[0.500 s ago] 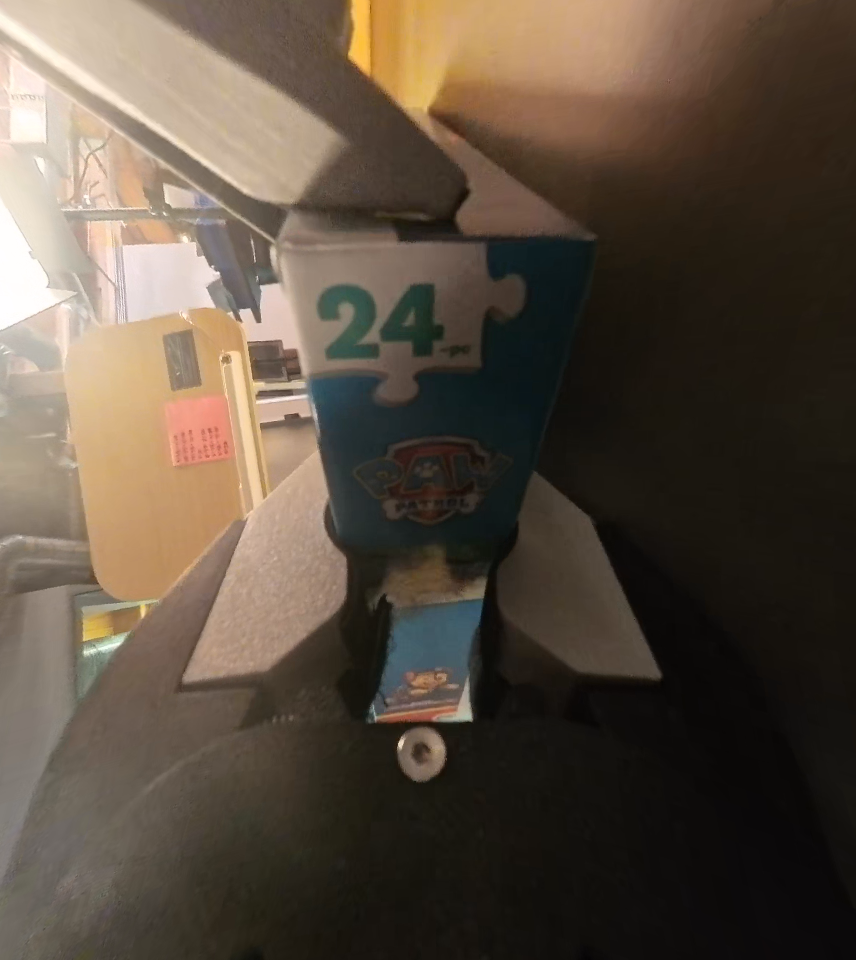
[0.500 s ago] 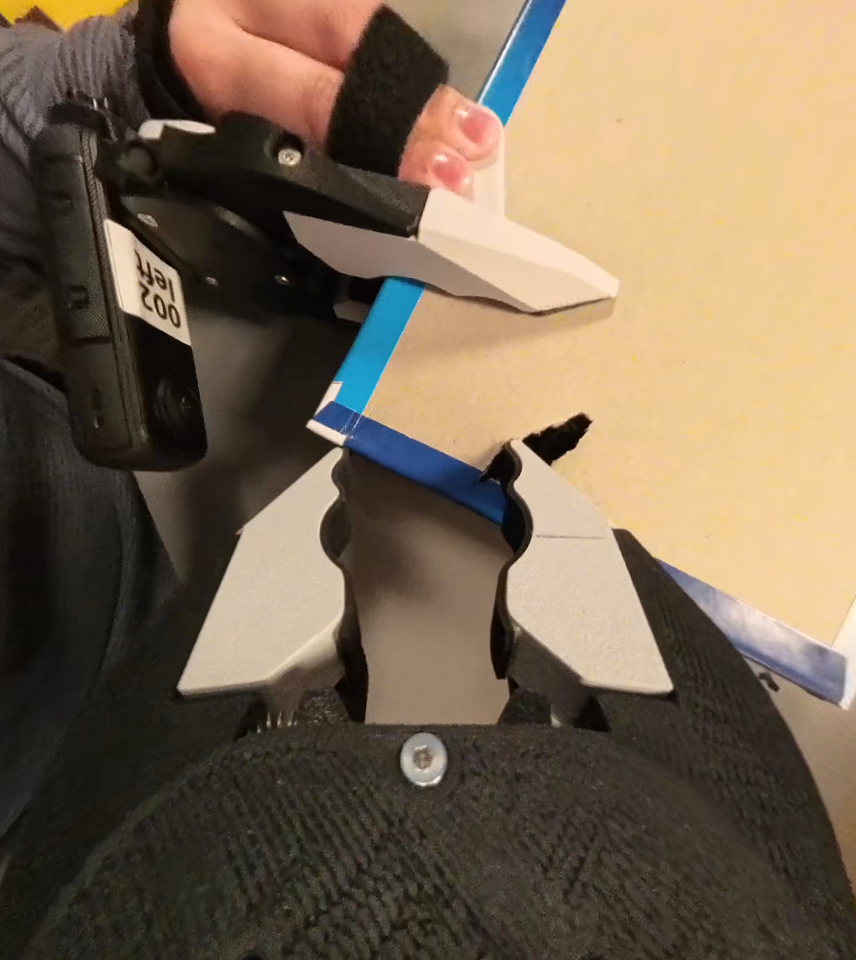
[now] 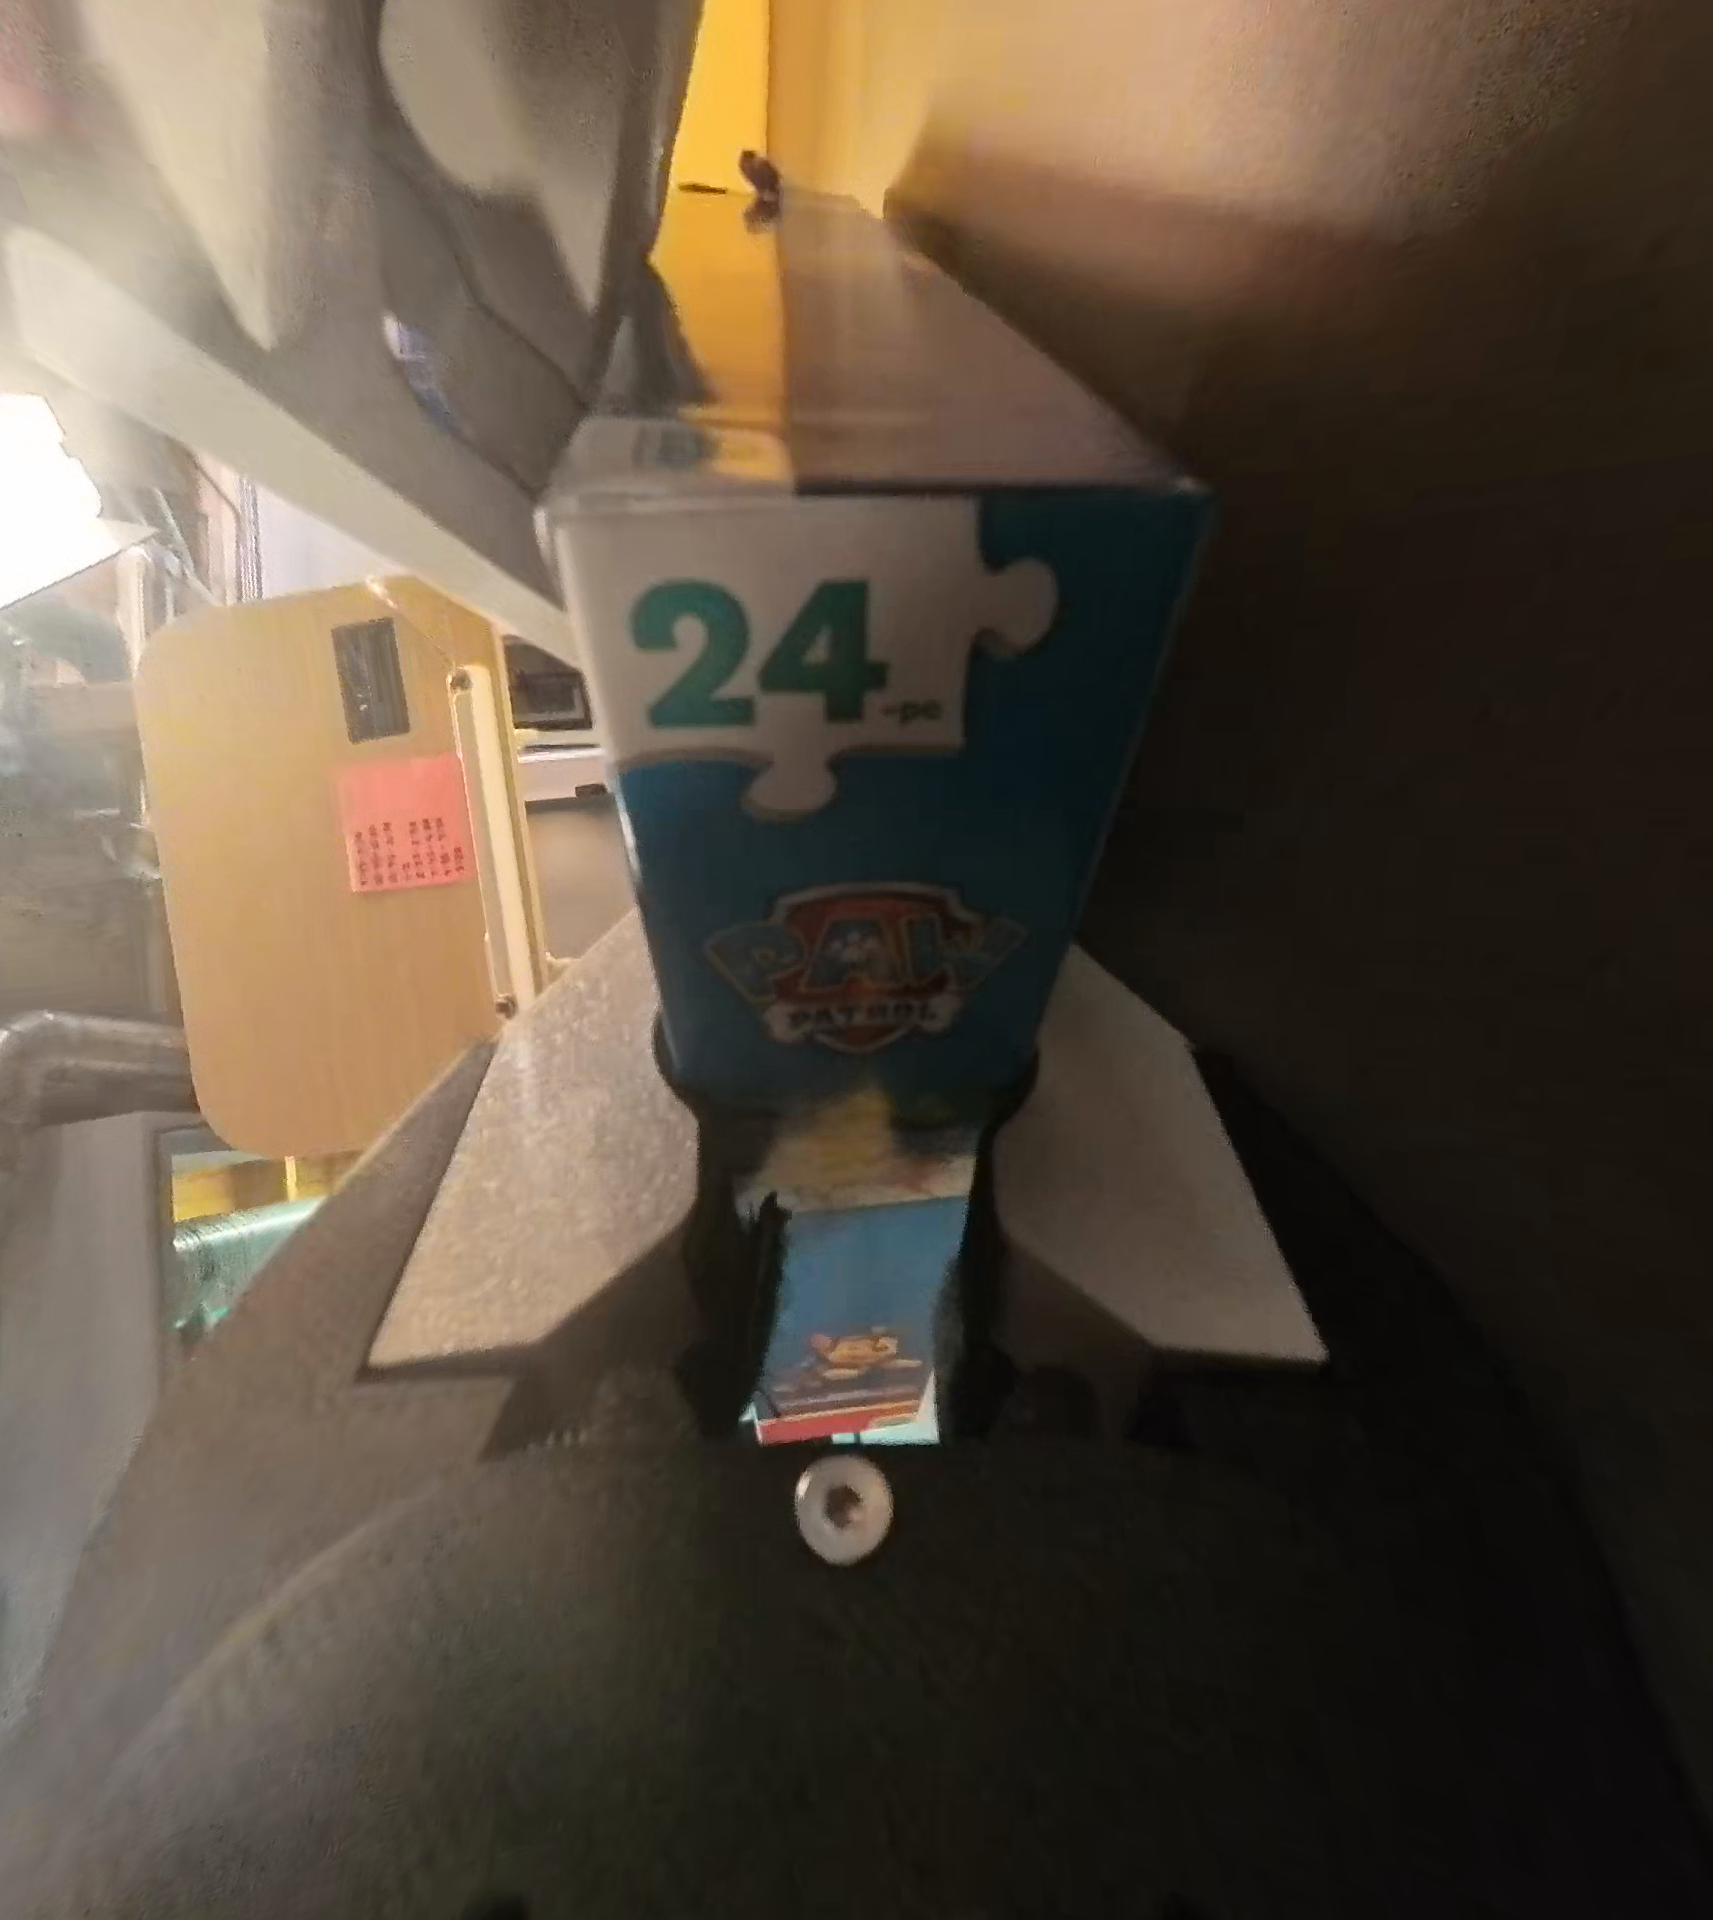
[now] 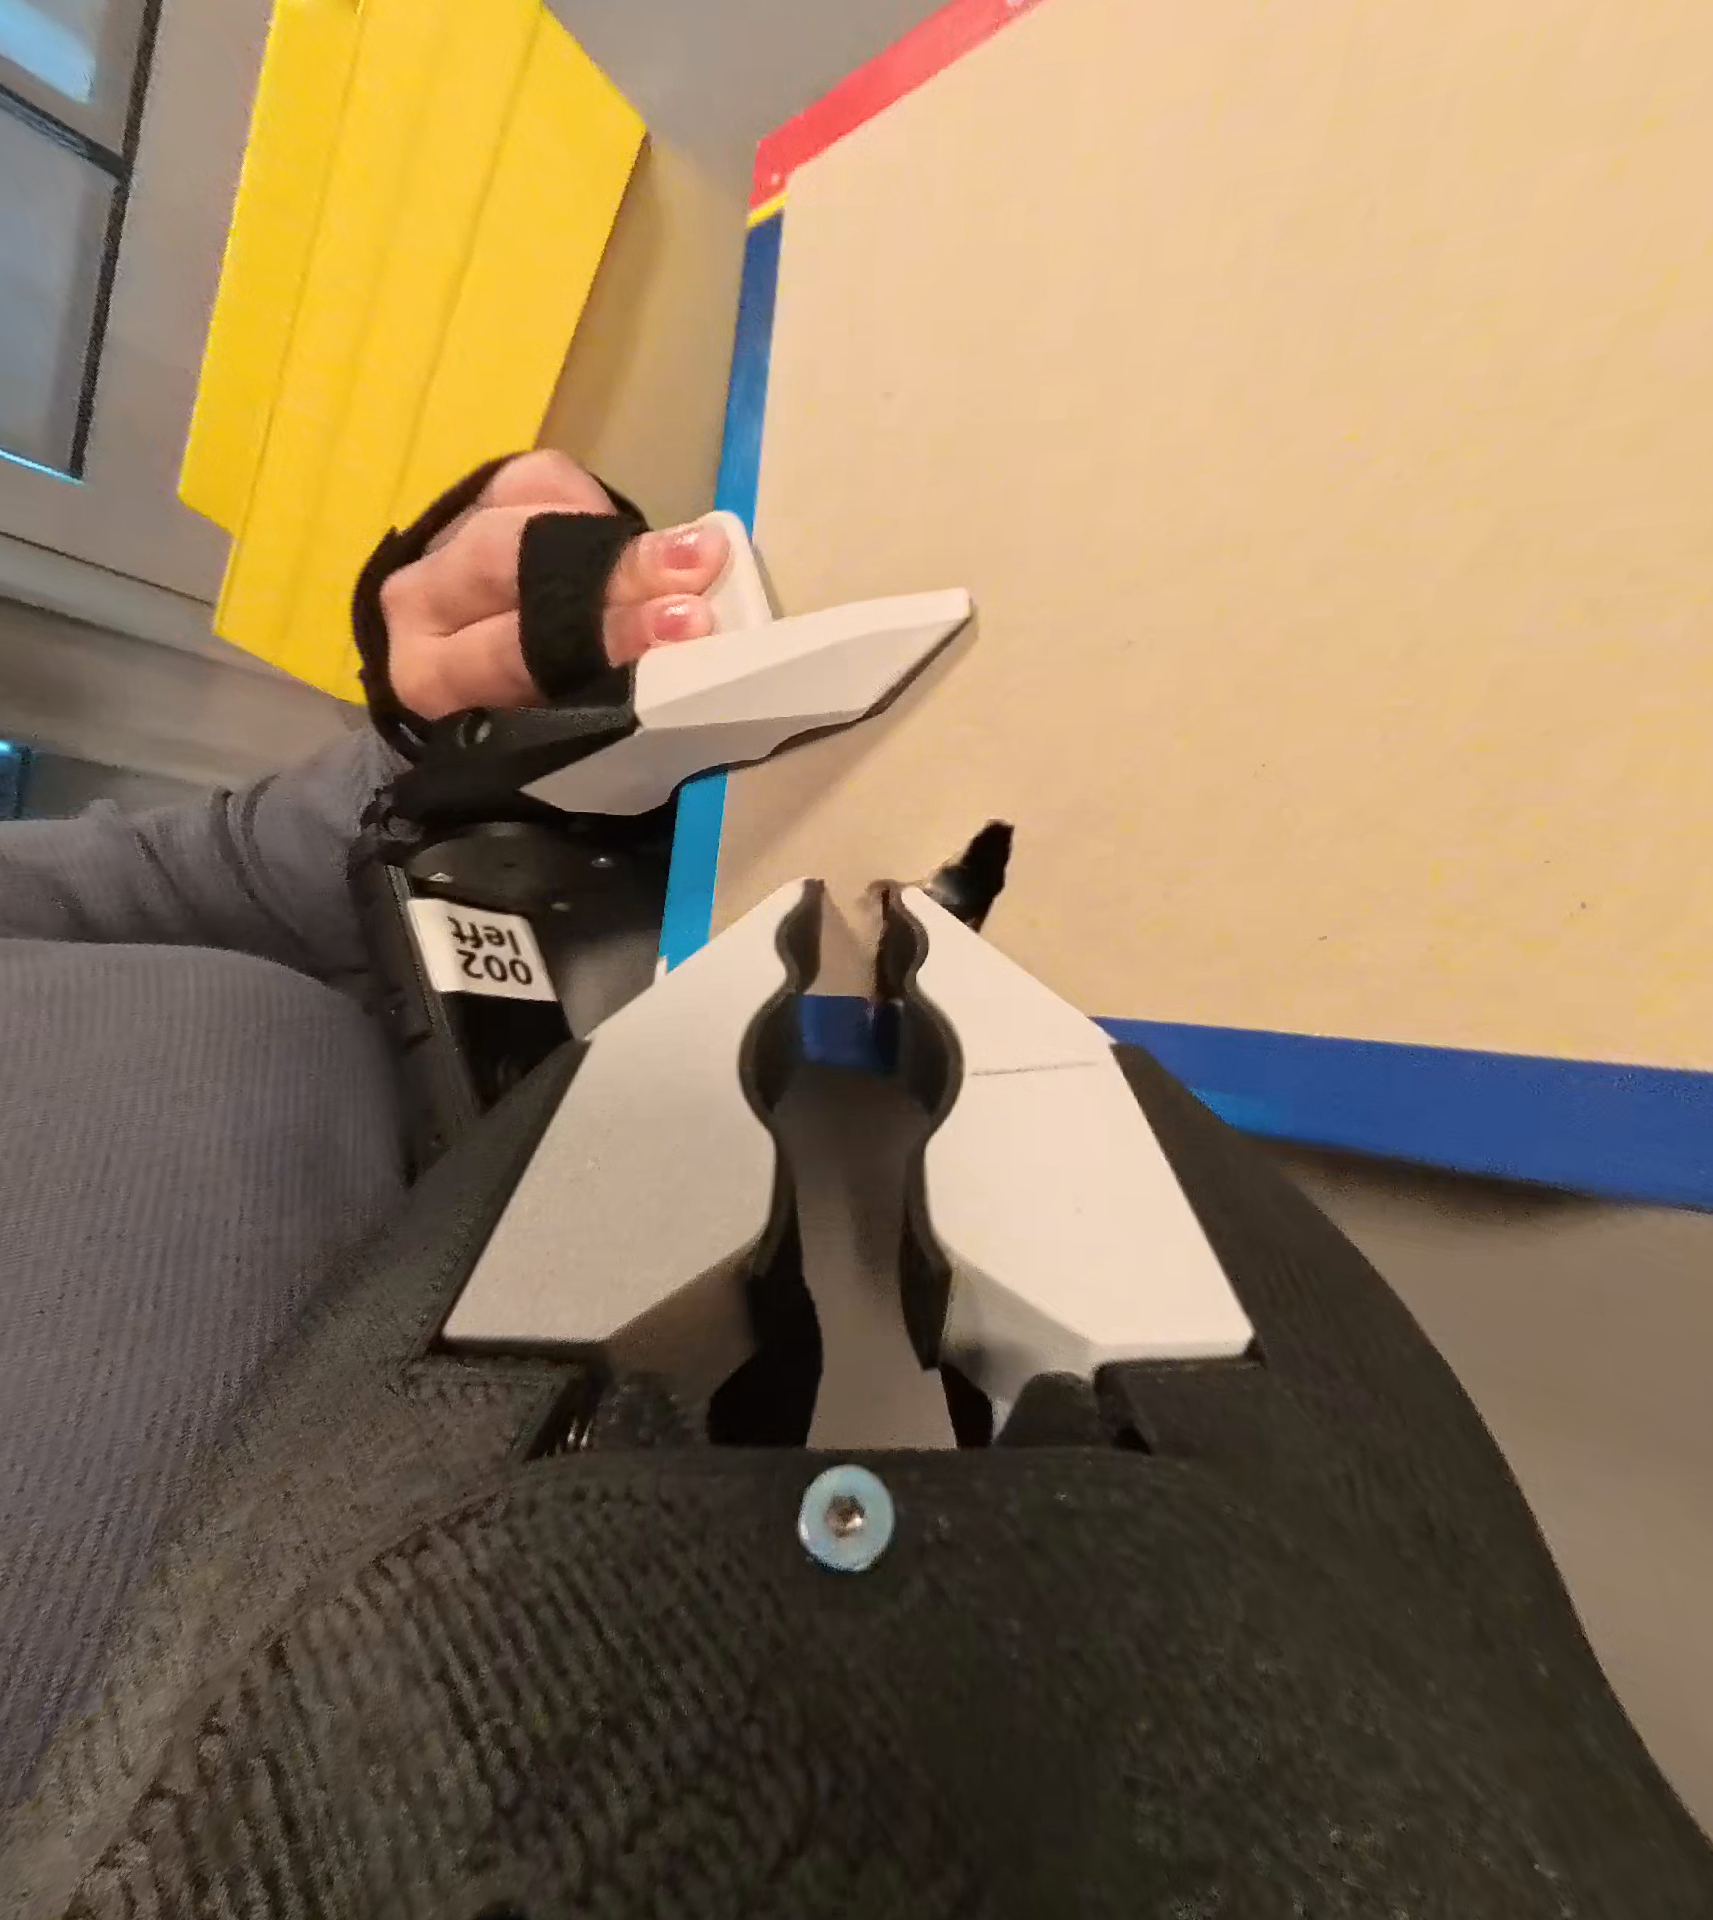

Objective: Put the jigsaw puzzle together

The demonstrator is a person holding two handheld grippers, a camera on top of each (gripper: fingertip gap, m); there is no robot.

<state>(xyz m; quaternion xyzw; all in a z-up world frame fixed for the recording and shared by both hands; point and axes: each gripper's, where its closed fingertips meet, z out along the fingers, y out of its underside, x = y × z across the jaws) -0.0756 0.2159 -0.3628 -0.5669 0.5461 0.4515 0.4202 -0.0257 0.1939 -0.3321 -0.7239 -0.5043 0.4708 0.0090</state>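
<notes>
While clamped by its blue end in left jaws (image 3: 847, 1039), pressed from both sides | box (image 3: 883, 810) tan face at tips of right jaws (image 4: 847, 899) | narrowed from wide to a slit | grip there unclear

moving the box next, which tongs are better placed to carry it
Left, probably. The left tongs clamp the box on both sides. The right tongs sit nearly closed at its blue edge, with no clear grip.
</notes>
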